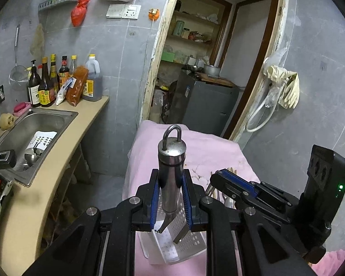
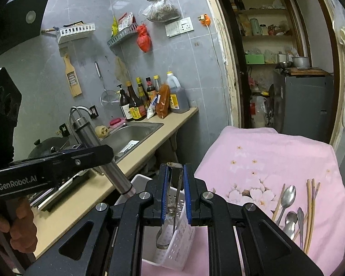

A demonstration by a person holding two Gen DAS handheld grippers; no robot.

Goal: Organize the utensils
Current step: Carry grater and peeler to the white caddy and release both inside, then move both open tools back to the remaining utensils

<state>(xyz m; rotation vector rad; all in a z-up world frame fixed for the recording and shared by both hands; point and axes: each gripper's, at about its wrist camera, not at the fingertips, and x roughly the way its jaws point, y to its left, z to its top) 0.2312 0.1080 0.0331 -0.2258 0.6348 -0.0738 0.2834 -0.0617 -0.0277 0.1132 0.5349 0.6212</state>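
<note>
My left gripper (image 1: 171, 191) is shut on a steel tool with a thick round handle and a hook loop (image 1: 171, 156). The tool stands upright, its forked lower end over a white perforated basket (image 1: 165, 250) on the pink cloth. In the right wrist view that tool (image 2: 89, 135) leans above the basket's rim (image 2: 138, 180). My right gripper (image 2: 176, 191) is shut on a thin steel utensil (image 2: 172, 207) whose lower end reaches down inside the basket. In the left wrist view my right gripper (image 1: 220, 178) is just right of the left one. Spoons (image 2: 288, 197) and chopsticks (image 2: 310, 207) lie on the cloth at right.
A pink flowered cloth (image 2: 276, 151) covers the table. To the left runs a beige counter (image 1: 57, 161) with a steel sink (image 1: 41, 119), sauce bottles (image 1: 46, 85) and a stove (image 2: 57, 191). An open doorway (image 1: 207, 57) lies ahead. A hand (image 2: 20, 225) holds the left gripper.
</note>
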